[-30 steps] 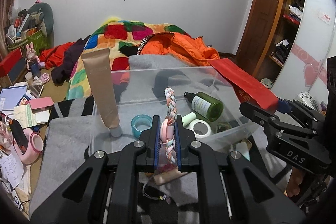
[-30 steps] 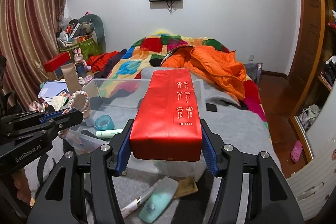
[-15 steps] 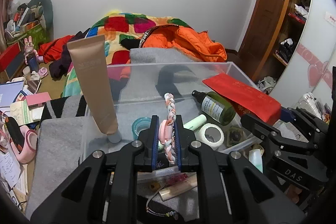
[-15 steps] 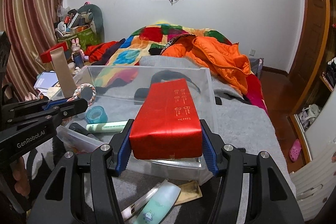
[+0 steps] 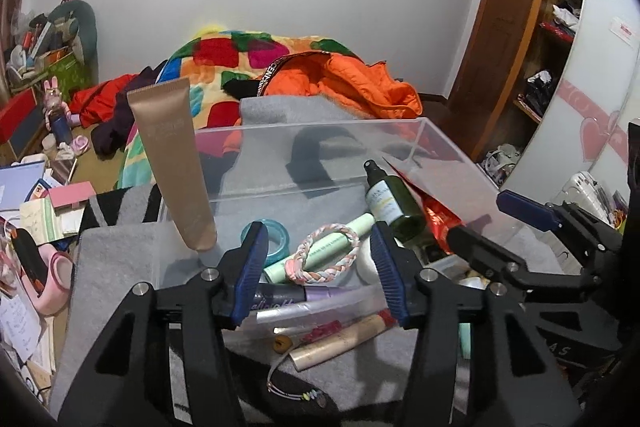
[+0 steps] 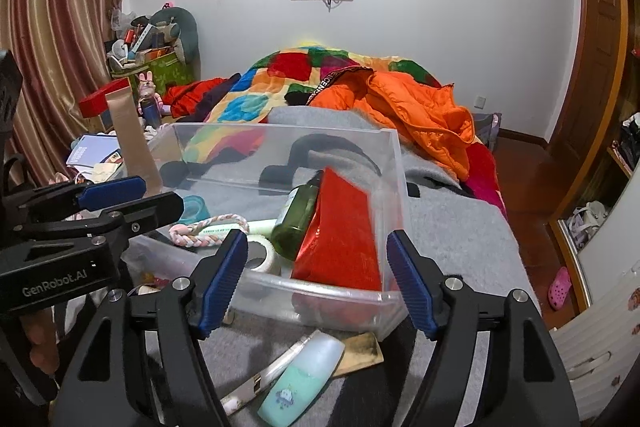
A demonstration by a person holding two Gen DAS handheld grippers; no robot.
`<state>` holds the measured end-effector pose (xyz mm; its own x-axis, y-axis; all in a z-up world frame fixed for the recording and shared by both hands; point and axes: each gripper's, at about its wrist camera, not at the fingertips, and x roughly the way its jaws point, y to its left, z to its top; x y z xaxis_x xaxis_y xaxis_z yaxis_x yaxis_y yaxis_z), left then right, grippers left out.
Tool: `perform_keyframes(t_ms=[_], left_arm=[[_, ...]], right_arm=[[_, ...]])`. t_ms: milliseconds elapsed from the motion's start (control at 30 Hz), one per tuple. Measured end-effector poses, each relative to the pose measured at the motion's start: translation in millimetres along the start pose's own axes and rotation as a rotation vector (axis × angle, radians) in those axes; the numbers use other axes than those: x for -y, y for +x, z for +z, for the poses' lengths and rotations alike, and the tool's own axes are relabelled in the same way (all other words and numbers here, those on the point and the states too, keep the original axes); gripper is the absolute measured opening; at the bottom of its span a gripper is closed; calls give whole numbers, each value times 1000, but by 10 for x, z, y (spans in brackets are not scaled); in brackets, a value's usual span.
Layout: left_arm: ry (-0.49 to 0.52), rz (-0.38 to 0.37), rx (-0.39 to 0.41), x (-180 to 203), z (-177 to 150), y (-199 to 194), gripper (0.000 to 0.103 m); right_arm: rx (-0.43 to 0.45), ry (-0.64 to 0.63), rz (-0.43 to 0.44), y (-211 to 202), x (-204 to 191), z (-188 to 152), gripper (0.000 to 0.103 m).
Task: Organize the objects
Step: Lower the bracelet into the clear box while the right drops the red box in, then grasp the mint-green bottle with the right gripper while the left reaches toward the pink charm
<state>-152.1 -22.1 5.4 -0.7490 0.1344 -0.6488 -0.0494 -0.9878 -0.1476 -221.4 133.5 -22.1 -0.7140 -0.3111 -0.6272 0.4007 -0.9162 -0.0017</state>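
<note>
Grippers both stand spread above the near wall of the clear plastic bin [image 6: 394, 163], and nothing is between the pads of either one. The jaws of the left gripper [image 5: 318, 269] and of the right gripper [image 6: 316, 281] have just been opening. The braided ring [image 5: 322, 259] now lies flat inside the bin, on top of a pale green tube [image 5: 326, 247]. The red packet [image 6: 340, 231] stands tilted in the right corner of the bin and leans on its right wall, touching the green bottle [image 6: 298, 217].

For the next pick, the loose things lie outside the bin, just in front of its near wall. A pale mint bottle [image 6: 302, 379] lies below the right gripper, with its long axis going from lower left to upper right, so the right hand is the nearer one. A tan stick [image 5: 340, 341] and a thin bead cord [image 5: 296, 393] lie below the left gripper, near the same wall.

The mint bottle is flat and smooth, with a small printed figure on it. I think it may slip if it is pinched across its wide face.
</note>
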Motion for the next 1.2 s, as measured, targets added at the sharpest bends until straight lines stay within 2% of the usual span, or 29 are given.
perform_keyframes(t_ms=[200, 367, 500, 800, 1200], left_arm=[[9, -2, 25, 50, -23, -175, 66], [9, -26, 24, 62, -42, -295, 69], [9, -16, 44, 56, -101, -429, 83], [8, 7, 37, -6, -306, -589, 83], [-28, 32, -101, -147, -720, -303, 83]], right_arm=[[4, -7, 5, -115, -10, -26, 69], [16, -13, 5, -239, -12, -42, 72], [27, 2, 8, -351, 39, -78, 75], [-2, 50, 15, -443, 182, -221, 76], [-109, 75, 0, -291, 299, -549, 76]])
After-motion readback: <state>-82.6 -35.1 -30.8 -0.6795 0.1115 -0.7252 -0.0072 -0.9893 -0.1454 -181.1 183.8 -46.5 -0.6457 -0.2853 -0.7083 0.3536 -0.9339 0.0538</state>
